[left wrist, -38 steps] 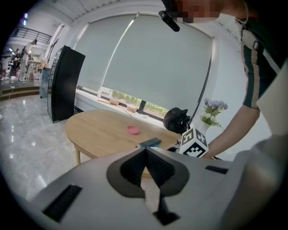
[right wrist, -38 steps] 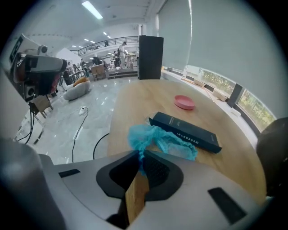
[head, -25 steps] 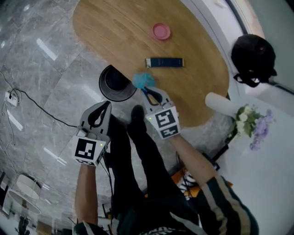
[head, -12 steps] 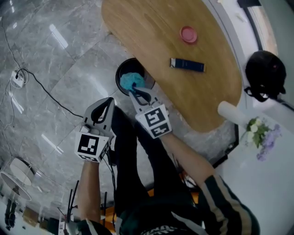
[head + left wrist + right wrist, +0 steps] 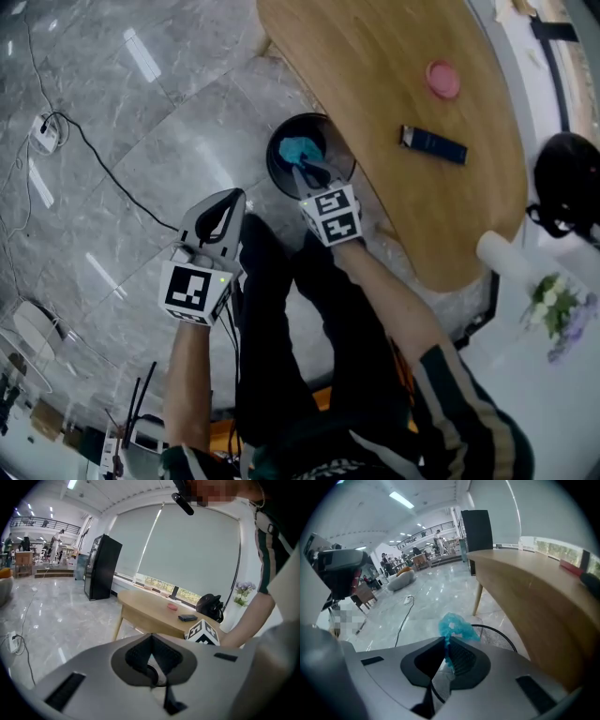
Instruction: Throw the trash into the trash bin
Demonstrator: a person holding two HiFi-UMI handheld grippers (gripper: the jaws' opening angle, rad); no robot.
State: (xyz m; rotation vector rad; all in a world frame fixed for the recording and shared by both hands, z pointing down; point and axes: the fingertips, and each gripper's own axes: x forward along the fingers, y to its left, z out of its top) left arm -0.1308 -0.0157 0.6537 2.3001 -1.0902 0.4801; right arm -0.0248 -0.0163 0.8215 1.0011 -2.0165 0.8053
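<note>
Oval wooden worktop (image 5: 394, 112) overhangs one side of the round black wire-mesh trash bin (image 5: 275, 169) standing on the floor. Left gripper (image 5: 222, 217) hangs aside, jaws together, empty. Right gripper (image 5: 303, 172) is pinched tight on crumpled blue plastic trash (image 5: 298, 150), over the bin's mouth. Risk: the light scrap clings to a jaw or drifts past the rim on release.

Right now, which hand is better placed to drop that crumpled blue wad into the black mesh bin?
Right. The right claw grips the crumpled blue wad above the black mesh bin's opening. The left claw is shut and empty, off to the side over the grey marble floor.
</note>
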